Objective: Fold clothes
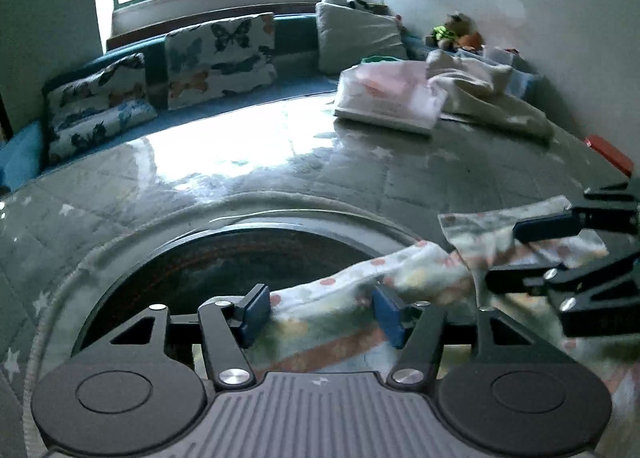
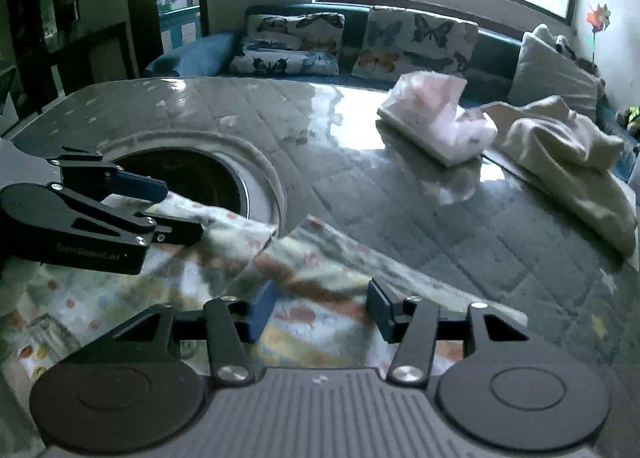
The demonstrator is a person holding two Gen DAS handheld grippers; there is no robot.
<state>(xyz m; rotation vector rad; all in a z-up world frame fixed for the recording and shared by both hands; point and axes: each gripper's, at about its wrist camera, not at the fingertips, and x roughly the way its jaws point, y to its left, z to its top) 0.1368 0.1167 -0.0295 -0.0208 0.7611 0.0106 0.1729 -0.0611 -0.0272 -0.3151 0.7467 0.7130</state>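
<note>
A patterned cloth [image 2: 320,298] lies rumpled at the near edge of the bench [image 2: 400,197], partly over its round opening [image 2: 192,177]. Left gripper [image 1: 322,312] and right gripper [image 2: 320,306] both hang over it, jaws wide apart, clamping nothing. 1 folded stack [image 2: 436,129] and 1 loose cream garment [image 2: 568,153] sit farther back, so some folding looks left.

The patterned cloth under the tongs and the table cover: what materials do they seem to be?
The patterned cloth looks like thin, soft woven fabric, matte: it creases and folds limply. The table cover looks like quilted fabric with stitched squares, probably under a clear glossy sheet, since window light reflects sharply off it.
</note>
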